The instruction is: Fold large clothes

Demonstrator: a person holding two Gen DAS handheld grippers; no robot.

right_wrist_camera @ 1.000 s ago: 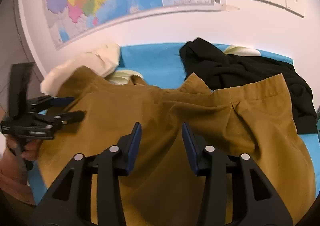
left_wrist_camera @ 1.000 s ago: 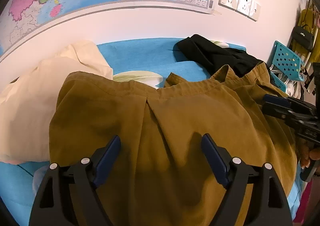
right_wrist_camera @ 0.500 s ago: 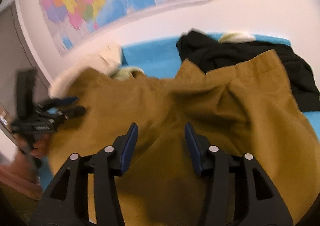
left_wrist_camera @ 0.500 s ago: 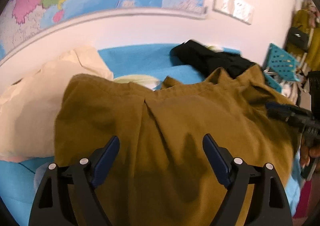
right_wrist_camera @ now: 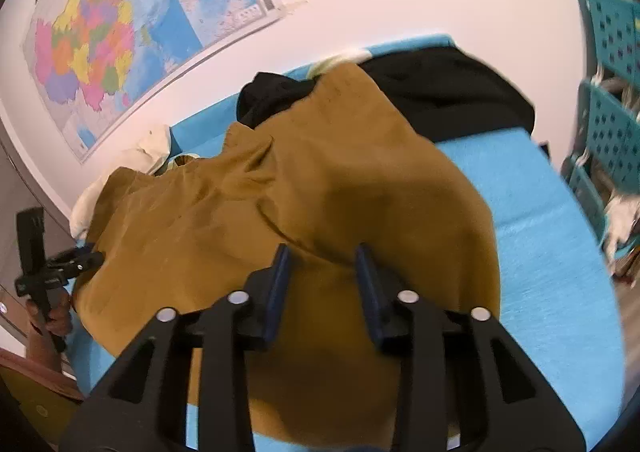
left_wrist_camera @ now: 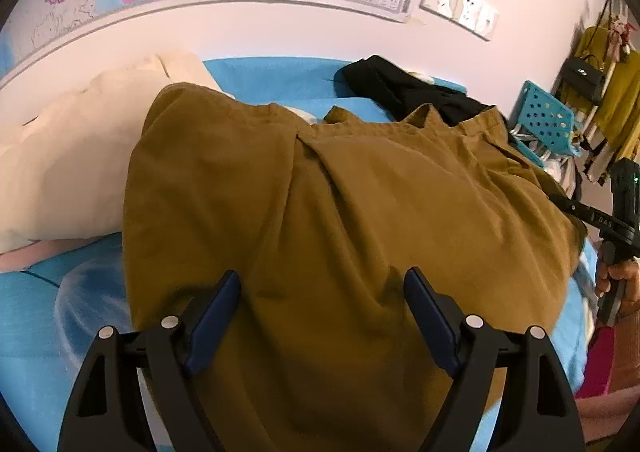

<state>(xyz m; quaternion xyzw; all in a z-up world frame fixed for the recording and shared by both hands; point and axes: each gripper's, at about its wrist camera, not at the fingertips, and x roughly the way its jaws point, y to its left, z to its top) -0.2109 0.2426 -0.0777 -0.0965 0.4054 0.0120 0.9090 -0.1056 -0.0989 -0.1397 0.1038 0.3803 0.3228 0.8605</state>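
A blue bed [left_wrist_camera: 276, 80] stands against a white wall with a map [right_wrist_camera: 120, 32]. The brown garment [left_wrist_camera: 340, 212] lies spread across it, over the edge of a black garment [right_wrist_camera: 452, 92] and beside a cream one [left_wrist_camera: 68, 156]. The left claw [left_wrist_camera: 320, 304] hangs spread wide above the brown cloth, gripping nothing. The right claw [right_wrist_camera: 322, 284], jaws just closing yet still apart, hovers over it too.

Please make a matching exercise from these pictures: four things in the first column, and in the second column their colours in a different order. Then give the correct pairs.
Things:
1. large garment spread under the grippers
2. bed cover
3. clothes bunched near the wall
4. pillow

Colours:
A. black
B. cream
C. mustard brown
D. bright blue

Pairs: 1-C, 2-D, 3-A, 4-B
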